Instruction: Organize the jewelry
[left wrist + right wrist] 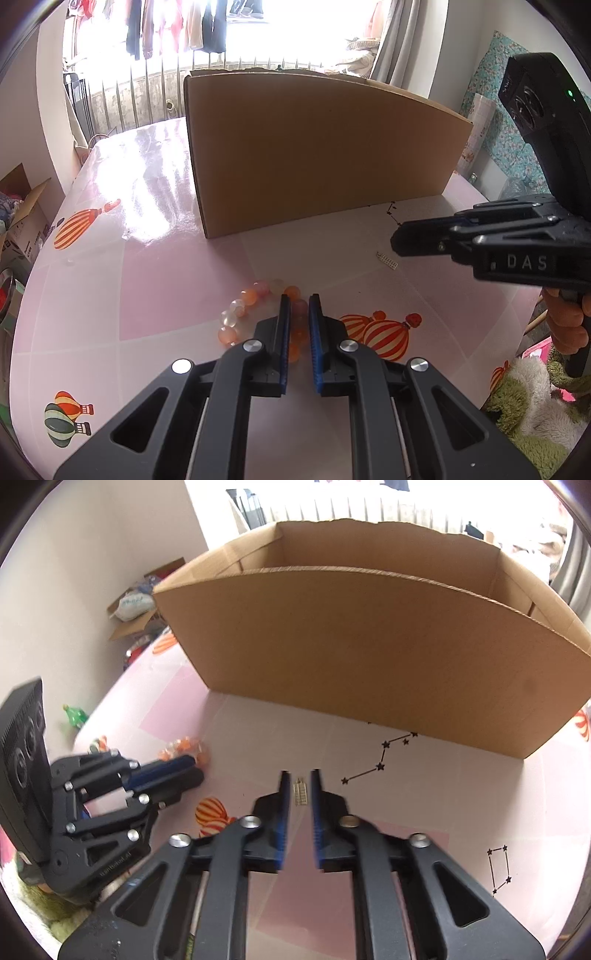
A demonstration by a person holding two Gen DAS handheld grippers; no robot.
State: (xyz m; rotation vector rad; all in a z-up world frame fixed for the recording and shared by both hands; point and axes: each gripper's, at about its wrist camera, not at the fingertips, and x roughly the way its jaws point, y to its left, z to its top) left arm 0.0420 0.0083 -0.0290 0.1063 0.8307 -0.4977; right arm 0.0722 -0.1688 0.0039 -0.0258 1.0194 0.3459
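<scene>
A bead bracelet [258,314] is sitting pinched in my left claw [299,306] at six o'clock; my right claw [300,782] is straddling a small charm [300,794], slightly parted, not gripping.

Bright barred window [221,55] hung with clothes [177,26], grey curtain [402,33], pale wall [92,554], glossy pink table [147,206]

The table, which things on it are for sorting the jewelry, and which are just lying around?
For the job:
bead bracelet, between the left claw pads
small gold pendant, between the right claw tips, apparently not gripped
cardboard box

Lying about:
green bottle
plush toy
</scene>
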